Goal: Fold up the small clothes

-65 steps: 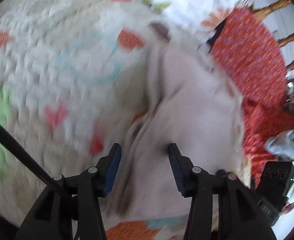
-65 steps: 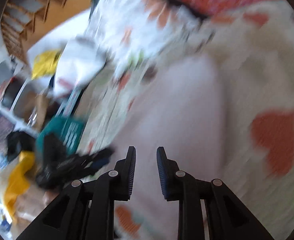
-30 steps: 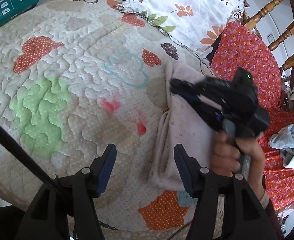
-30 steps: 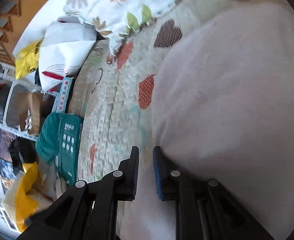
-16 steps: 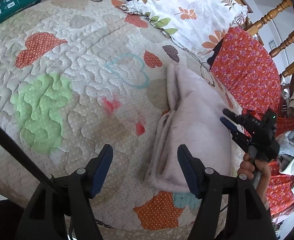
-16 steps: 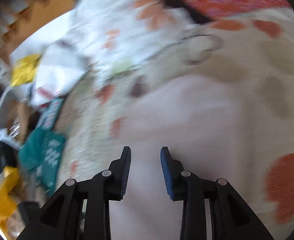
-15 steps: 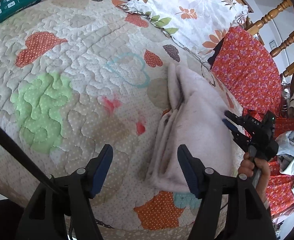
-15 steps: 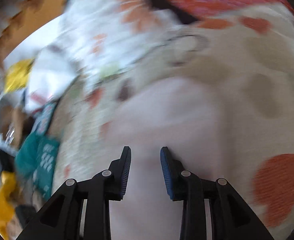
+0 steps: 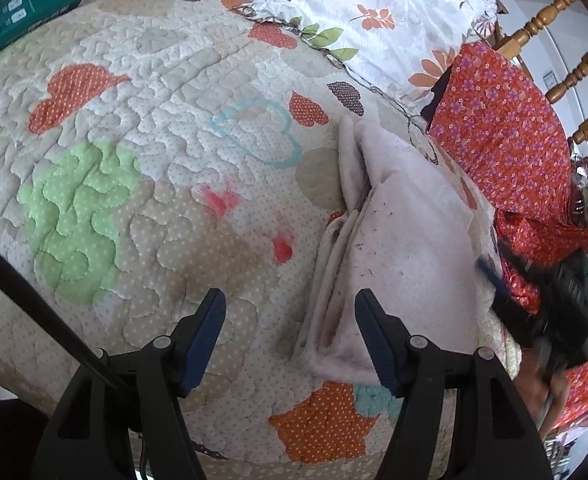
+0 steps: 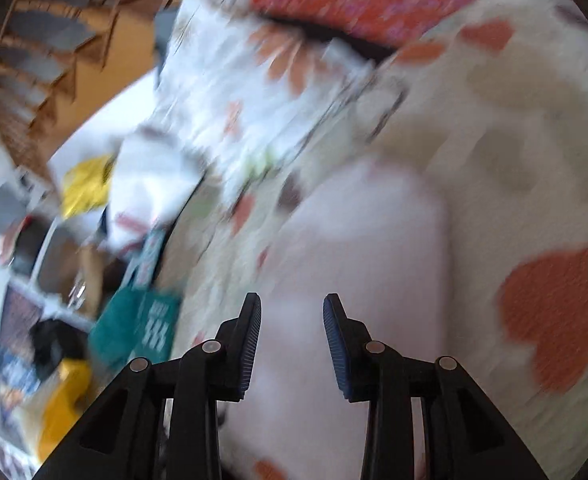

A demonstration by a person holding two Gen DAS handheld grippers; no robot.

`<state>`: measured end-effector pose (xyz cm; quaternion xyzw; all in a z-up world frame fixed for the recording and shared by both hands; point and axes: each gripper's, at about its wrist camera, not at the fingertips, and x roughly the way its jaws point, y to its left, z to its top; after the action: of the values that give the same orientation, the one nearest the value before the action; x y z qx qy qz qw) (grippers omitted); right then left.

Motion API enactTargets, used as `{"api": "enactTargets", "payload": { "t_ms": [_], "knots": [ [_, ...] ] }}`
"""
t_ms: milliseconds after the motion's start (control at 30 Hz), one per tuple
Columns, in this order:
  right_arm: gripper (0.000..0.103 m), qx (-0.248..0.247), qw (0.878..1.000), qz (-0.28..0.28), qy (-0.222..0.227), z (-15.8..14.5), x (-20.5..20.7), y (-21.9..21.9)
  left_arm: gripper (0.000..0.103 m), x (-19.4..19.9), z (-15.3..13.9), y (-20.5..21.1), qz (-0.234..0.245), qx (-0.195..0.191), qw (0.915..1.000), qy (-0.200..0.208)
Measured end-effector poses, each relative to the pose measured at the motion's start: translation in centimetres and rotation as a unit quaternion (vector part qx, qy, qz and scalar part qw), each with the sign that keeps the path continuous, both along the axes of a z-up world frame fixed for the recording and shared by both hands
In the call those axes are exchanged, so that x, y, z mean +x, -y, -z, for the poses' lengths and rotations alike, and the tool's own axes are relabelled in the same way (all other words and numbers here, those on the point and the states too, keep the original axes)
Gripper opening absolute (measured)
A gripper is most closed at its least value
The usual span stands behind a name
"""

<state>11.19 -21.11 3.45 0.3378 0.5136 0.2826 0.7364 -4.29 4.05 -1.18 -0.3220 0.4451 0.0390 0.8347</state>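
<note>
Left wrist view: left claw (image 9: 288, 338) wide, empty; the folded pale-pink fleece garment (image 9: 406, 240) lies ahead-right on the heart-patterned quilt (image 9: 134, 160).

Right wrist view: right claw (image 10: 292, 344) has withdrawn, part-open, empty. Fold likely complete.

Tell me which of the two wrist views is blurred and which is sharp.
Left wrist view: sharp, quilt stitching and folded pale garment crisp, only the right hand-held gripper at the edge smeared. Right wrist view: heavy motion blur over garment, quilt and room, while its own fingers stay sharp.
</note>
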Motion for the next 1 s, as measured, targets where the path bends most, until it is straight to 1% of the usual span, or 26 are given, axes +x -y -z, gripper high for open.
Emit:
{"api": "enactTargets", "payload": {
  "t_ms": [33, 100, 133, 200, 267, 333, 400, 433, 467, 500, 533, 567, 600, 633, 667, 700, 733, 767, 800, 867, 900, 1000],
  "knots": [
    [0.036, 0.001, 1.0, -0.015, -0.023, 1.1, -0.9, -0.6, 0.066, -0.1, -0.1, 0.0, 0.0, 0.002, 1.0, 0.001],
    [0.036, -0.012, 0.998, -0.027, -0.053, 3.2, -3.0, -0.4, 0.066, -0.4, -0.4, -0.1, -0.003, 0.004, 1.0, 0.005],
    [0.036, -0.015, 0.997, -0.029, -0.066, 4.2, -4.3, 0.3, 0.067, -0.7, -0.5, -0.3, -0.005, 0.006, 0.9999, 0.007],
    [0.033, -0.002, 0.996, -0.018, -0.085, 5.4, -6.2, 1.9, 0.068, -1.1, -0.9, -0.4, -0.01, 0.015, 0.9998, 0.011],
    [0.033, 0.017, 0.995, 0.003, -0.094, 5.5, -7.6, 4.0, 0.069, -1.5, -1.2, -0.4, -0.012, 0.03, 0.9994, 0.013],
    [0.034, -0.006, 0.996, 0.019, -0.083, 4.3, -9.0, 5.4, 0.069, -2.0, -1.8, -0.1, -0.015, 0.055, 0.9982, 0.019],
    [0.038, -0.041, 0.997, 0.027, -0.059, 3.1, -10.3, 6.1, 0.071, -2.5, -2.7, 0.5, -0.02, 0.102, 0.9942, 0.028],
    [0.041, -0.056, 0.997, 0.031, -0.049, 2.5, -11.0, 6.4, 0.076, -2.9, -3.2, 1.0, -0.027, 0.136, 0.9897, 0.035],
    [0.046, -0.066, 0.996, 0.034, -0.04, 2.0, -11.7, 6.7, 0.08, -3.4, -3.9, 1.8, -0.037, 0.186, 0.9809, 0.044],
    [0.047, -0.081, 0.996, 0.036, -0.025, 1.5, -12.6, 6.6, 0.081, -3.8, -4.4, 2.4, -0.046, 0.221, 0.9728, 0.052],
    [0.047, -0.089, 0.995, 0.036, -0.017, 1.2, -12.9, 6.9, 0.086, -4.2, -5.0, 3.0, -0.054, 0.261, 0.9619, 0.063],
    [0.047, -0.104, 0.994, 0.038, -0.008, 1.0, -13.5, 6.8, 0.09, -4.9, -5.7, 3.9, -0.061, 0.303, 0.9476, 0.08],
    [0.047, -0.117, 0.992, 0.039, -0.001, 0.9, -14.1, 6.6, 0.092, -5.4, -6.1, 4.5, -0.064, 0.325, 0.9392, 0.091],
    [0.047, -0.125, 0.991, 0.04, 0.003, 0.9, -14.5, 6.4, 0.097, -6.1, -6.8, 5.4, -0.068, 0.351, 0.9274, 0.11],
    [0.047, -0.129, 0.991, 0.04, 0.004, 0.9, -14.7, 6.4, 0.103, -6.6, -7.3, 5.9, -0.071, 0.367, 0.9192, 0.124],
    [0.047, -0.14, 0.989, 0.038, 0.007, 0.9, -15.0, 6.1, 0.103, -7.3, -7.8, 6.7, -0.075, 0.384, 0.9096, 0.141],
    [0.047, -0.154, 0.987, 0.037, 0.012, 0.8, -15.3, 5.8, 0.103, -7.9, -8.4, 7.4, -0.08, 0.394, 0.9021, 0.156],
    [0.047, -0.174, 0.984, 0.035, 0.021, 0.5, -15.6, 5.5, 0.103, -8.2, -8.7, 8.0, -0.082, 0.399, 0.8989, 0.161],
    [0.048, -0.19, 0.981, 0.033, 0.029, 0.3, -15.9, 5.3, 0.103, -8.6, -8.9, 8.4, -0.081, 0.396, 0.9005, 0.161],
    [0.051, -0.221, 0.974, 0.033, 0.042, 0.0, -16.3, 4.7, 0.103, -9.0, -8.6, 8.8, -0.064, 0.358, 0.9181, 0.157],
    [0.053, -0.232, 0.971, 0.036, 0.045, -0.1, -16.6, 4.6, 0.103, -9.1, -8.0, 8.8, -0.052, 0.334, 0.9296, 0.147],
    [0.054, -0.253, 0.966, 0.038, 0.043, 0.1, -17.4, 4.5, 0.103, -8.3, -5.7, 8.8, -0.012, 0.282, 0.9548, 0.093]
  ]
}}
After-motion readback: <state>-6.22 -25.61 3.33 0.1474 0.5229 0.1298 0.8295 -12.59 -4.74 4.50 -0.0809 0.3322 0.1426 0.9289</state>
